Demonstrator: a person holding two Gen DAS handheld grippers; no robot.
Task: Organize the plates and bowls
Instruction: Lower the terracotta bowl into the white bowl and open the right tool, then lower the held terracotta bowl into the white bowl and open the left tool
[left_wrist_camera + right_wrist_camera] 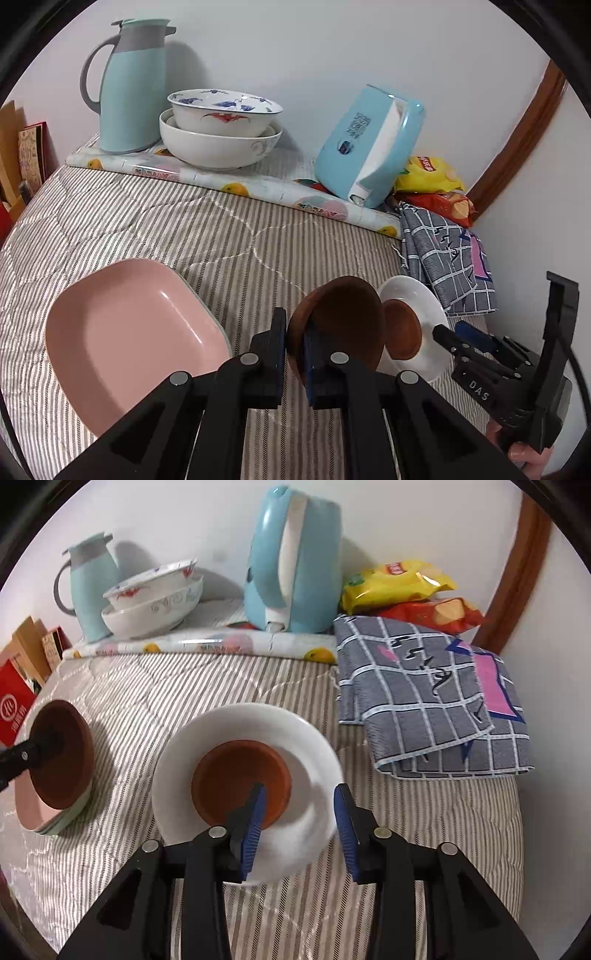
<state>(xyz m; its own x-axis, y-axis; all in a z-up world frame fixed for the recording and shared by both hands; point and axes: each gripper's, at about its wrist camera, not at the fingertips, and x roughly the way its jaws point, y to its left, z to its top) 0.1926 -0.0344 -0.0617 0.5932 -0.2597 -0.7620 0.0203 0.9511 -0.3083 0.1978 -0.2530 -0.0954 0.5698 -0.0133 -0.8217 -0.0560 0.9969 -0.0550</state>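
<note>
Here the left gripper [293, 354] pinches a brown bowl [340, 317] — pink dish [129, 332] lower left; right gripper [299, 830] gapes, empty.

We cannot see where the brown bowl [340, 317] meets the pink dish [125, 332]; the left hand-held gripper [294, 354] hides its near rim, and the picture's edge crops the red box [13, 705].

Counting what I see, by kind: 2 small brown wooden bowls [61, 753] [240, 779]. 1 round white ceramic plate [317, 753]. Pink squarish dishes [125, 332]: 1 on top, w/ approx. 1–2 more rims stacked under it, can't tell exactly. 2 big white patterned bowls [221, 146], nested. 1 pale-blue thermos jug [129, 88]. 2 snack bags [395, 583], 1 yellow, 1 red. 1 grey checked cloth [424, 686].
</note>
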